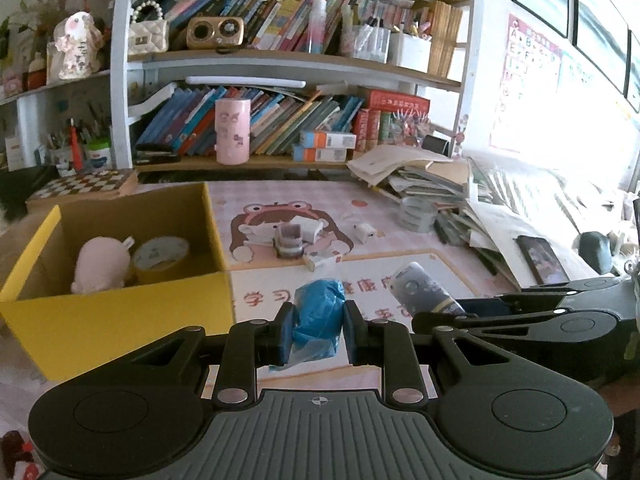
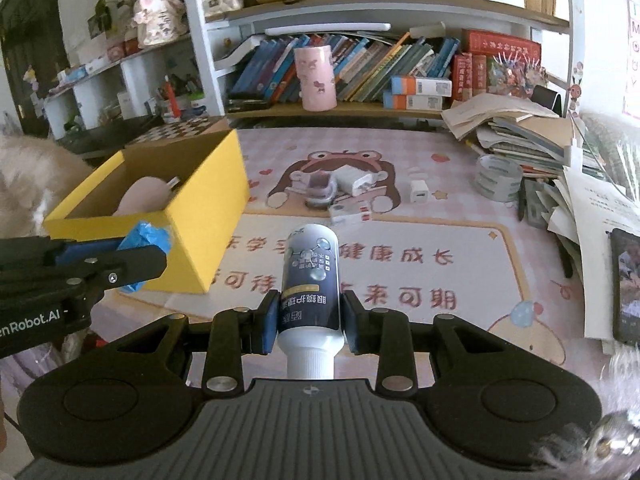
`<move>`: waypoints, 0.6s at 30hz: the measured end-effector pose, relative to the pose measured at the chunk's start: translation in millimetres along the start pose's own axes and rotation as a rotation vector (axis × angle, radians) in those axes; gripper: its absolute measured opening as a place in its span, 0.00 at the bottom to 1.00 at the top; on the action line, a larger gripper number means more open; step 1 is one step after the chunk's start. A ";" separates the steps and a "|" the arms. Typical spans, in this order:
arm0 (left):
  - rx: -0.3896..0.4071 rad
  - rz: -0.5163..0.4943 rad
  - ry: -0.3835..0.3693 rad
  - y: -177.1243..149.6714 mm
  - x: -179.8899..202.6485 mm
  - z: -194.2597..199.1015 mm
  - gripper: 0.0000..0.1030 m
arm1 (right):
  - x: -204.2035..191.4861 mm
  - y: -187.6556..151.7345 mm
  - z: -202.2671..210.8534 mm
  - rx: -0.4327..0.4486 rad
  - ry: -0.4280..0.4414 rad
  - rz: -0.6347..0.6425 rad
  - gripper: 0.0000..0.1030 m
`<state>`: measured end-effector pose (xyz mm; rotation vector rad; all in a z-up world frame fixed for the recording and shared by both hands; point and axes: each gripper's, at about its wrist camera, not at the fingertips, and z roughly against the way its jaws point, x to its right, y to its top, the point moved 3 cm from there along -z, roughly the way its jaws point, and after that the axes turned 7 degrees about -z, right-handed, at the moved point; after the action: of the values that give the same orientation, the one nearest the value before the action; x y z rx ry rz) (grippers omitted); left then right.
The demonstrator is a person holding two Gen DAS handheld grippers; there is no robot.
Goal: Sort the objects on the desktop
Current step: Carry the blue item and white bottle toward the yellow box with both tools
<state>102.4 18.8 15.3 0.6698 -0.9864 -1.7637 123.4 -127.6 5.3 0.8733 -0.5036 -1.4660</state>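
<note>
Left gripper (image 1: 318, 330) clamps blue bag wad (image 1: 320, 316), right gripper (image 2: 308, 320) clamps bottle (image 2: 312, 276); carry step; next: release over yellow box (image 1: 120, 316), ten o'clock

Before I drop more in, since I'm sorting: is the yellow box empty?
Not empty. The open yellow box already holds a pink soft toy and a roll of tape.
</note>
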 end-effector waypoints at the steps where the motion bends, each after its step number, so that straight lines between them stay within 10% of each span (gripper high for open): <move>1: 0.000 0.000 -0.001 -2.2 -2.7 4.0 0.23 | -5.8 -3.3 2.2 0.001 0.000 0.003 0.29; 18: -0.008 0.027 0.013 -42.1 -35.5 61.6 0.23 | -69.1 -45.5 22.9 -0.027 0.019 0.024 0.29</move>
<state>46.9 79.9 11.5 0.6584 -0.9749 -1.7370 71.1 -59.8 -0.8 0.8567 -0.4776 -1.4381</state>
